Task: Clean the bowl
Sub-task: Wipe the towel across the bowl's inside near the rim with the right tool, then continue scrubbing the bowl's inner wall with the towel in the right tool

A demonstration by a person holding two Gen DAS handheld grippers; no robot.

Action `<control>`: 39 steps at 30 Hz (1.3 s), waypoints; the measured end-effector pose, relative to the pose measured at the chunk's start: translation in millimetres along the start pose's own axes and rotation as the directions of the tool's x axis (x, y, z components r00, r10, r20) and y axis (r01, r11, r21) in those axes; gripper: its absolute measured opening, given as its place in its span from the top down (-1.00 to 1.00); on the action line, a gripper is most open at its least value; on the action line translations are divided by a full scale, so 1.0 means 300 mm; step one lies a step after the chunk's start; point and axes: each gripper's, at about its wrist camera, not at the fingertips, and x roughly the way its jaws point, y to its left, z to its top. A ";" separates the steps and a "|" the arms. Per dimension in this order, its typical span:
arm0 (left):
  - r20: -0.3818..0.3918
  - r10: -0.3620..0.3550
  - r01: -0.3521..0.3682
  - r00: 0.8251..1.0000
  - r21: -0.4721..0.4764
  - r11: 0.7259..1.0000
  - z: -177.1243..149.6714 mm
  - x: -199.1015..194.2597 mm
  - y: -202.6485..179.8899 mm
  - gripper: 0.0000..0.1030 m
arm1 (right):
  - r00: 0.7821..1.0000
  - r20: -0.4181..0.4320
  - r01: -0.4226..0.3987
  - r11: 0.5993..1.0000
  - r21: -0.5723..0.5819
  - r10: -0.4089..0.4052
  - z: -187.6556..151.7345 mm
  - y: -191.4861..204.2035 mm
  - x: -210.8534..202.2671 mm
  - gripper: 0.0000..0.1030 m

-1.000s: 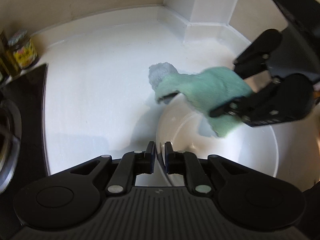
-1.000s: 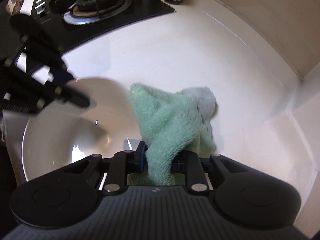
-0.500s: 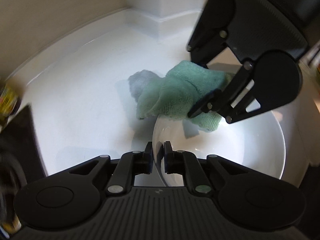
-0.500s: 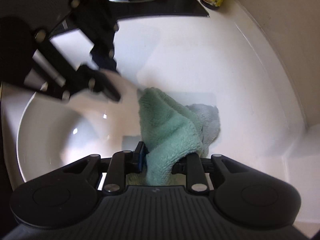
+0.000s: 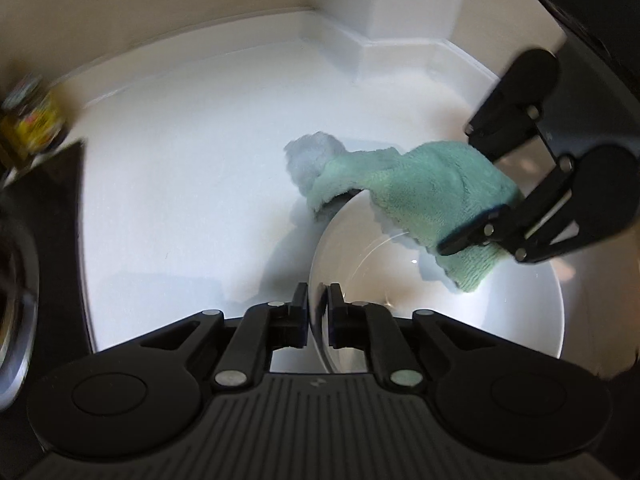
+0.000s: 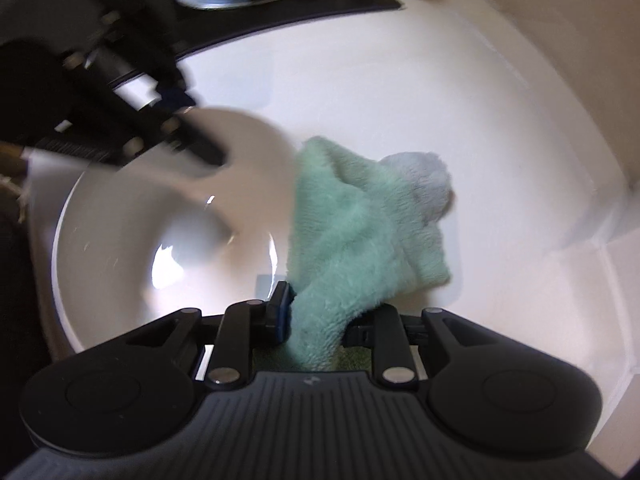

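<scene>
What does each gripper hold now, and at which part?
The left gripper clamps the white bowl by its rim. The right gripper pinches the green cloth near one bunched end.

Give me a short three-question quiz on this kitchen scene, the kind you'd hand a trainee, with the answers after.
1. True or false: the left gripper is shut on the rim of the white bowl.
2. The green cloth is held by: A) the left gripper, B) the right gripper, C) neither.
3. Fill in: the cloth's grey end hangs past the bowl's rim over the white ____.

Key
1. True: its fingers pinch the near rim.
2. B: the cloth is clamped between the right gripper's fingers and draped into the bowl.
3. Counter.
</scene>
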 end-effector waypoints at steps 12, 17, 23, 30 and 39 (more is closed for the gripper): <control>-0.005 0.025 -0.025 1.000 0.033 0.999 0.014 0.012 -0.017 0.81 | 0.997 0.036 0.077 0.996 -0.049 -0.075 0.118 -0.008 0.021 0.62; -0.006 0.045 -0.045 0.999 -0.112 0.993 -0.029 -0.015 -0.018 0.81 | 0.997 0.057 0.052 0.997 0.058 -0.056 0.066 -0.027 0.024 0.63; -0.009 0.052 -0.053 0.999 -0.075 0.996 -0.016 0.004 -0.027 0.84 | 0.995 0.073 0.065 0.991 0.114 -0.074 0.008 0.006 0.012 0.64; -0.054 0.074 -0.068 0.996 0.108 0.992 0.033 0.015 -0.055 0.76 | 0.999 0.019 0.041 0.999 0.030 -0.042 0.021 -0.004 0.027 0.62; -0.070 0.095 -0.088 0.993 0.089 0.992 0.042 0.021 -0.047 0.74 | 0.994 0.103 0.050 0.998 -0.043 -0.045 0.140 -0.011 0.059 0.57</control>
